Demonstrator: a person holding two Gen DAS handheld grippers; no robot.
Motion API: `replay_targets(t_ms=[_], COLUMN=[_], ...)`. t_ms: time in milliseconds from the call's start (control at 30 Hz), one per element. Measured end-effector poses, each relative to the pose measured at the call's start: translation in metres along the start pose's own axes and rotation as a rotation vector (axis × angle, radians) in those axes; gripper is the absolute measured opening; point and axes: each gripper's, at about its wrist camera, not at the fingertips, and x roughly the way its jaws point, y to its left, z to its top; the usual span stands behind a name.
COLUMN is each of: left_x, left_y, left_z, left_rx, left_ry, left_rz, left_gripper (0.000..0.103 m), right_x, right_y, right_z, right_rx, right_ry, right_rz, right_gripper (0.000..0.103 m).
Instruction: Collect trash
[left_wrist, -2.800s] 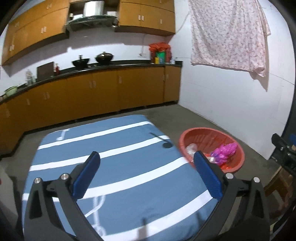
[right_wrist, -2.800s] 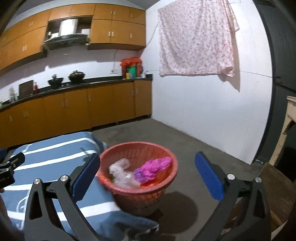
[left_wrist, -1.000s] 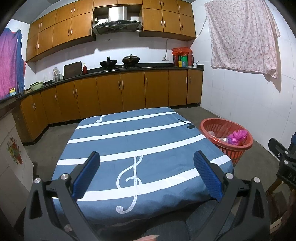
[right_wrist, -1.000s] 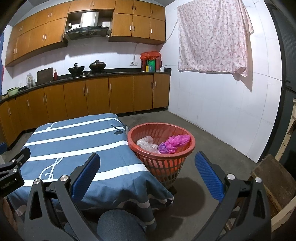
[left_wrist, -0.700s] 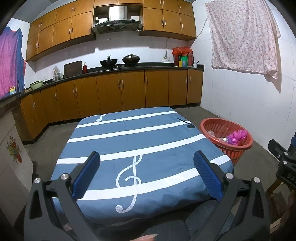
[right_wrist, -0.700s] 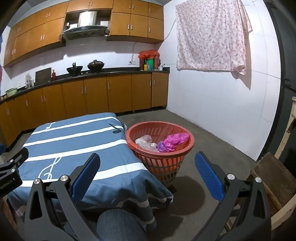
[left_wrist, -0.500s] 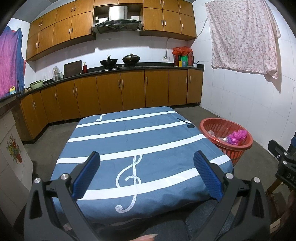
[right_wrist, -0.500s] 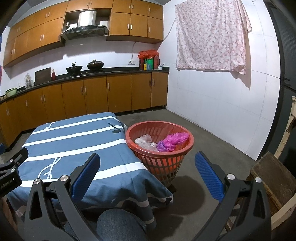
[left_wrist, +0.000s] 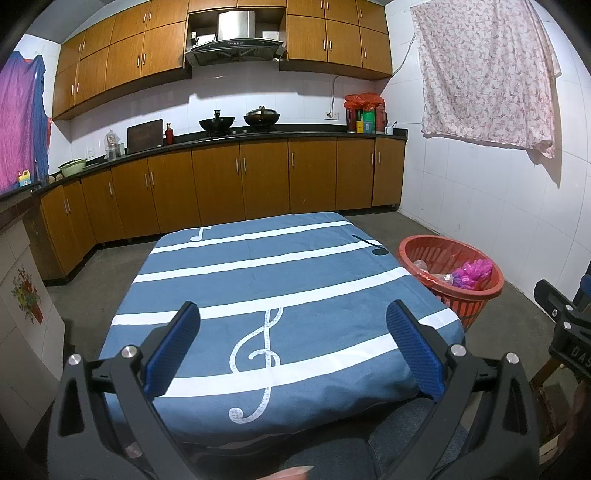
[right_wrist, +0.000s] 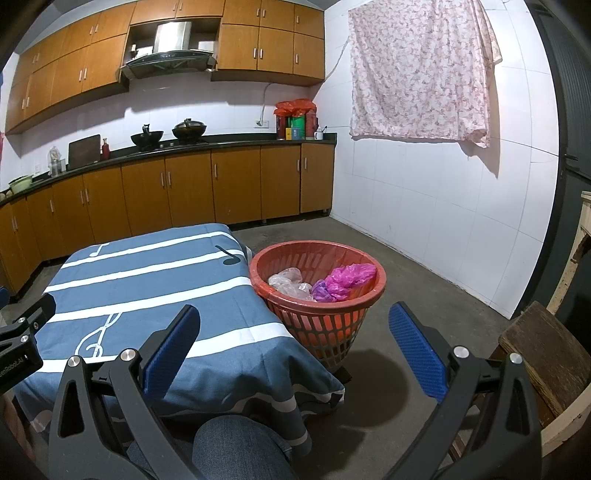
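From the left wrist, the left hand-held gripper (left_wrist: 293, 334) hangs spread and empty above the desk's blue cloth with white music-note stripes (left_wrist: 280, 280), no trash visible on it.

From the right wrist, the right hand-held gripper (right_wrist: 294, 338) is also spread, empty. The red plastic lattice basket (right_wrist: 318, 295) beside the desk holds crumpled pink and clear plastic bags (right_wrist: 325, 282). Light bags could spill if a reach nudges the basket.

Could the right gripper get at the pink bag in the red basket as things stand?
Probably yes: the right gripper is open and empty, the pink bag lies on top in the open red basket, and nothing stands between them.
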Motion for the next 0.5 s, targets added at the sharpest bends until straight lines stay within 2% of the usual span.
replay_targets(t_ms=[500], left_x=[0.0003], left_y=[0.0003], left_z=[-0.0001], left_rx=[-0.001], left_ry=[0.001], left_rz=[0.000], left_gripper=[0.099], right_x=[-0.0003], right_y=[0.0003], right_z=[0.0005], right_rx=[-0.002], right_ry=[0.001], right_rz=[0.001], right_gripper=[0.101])
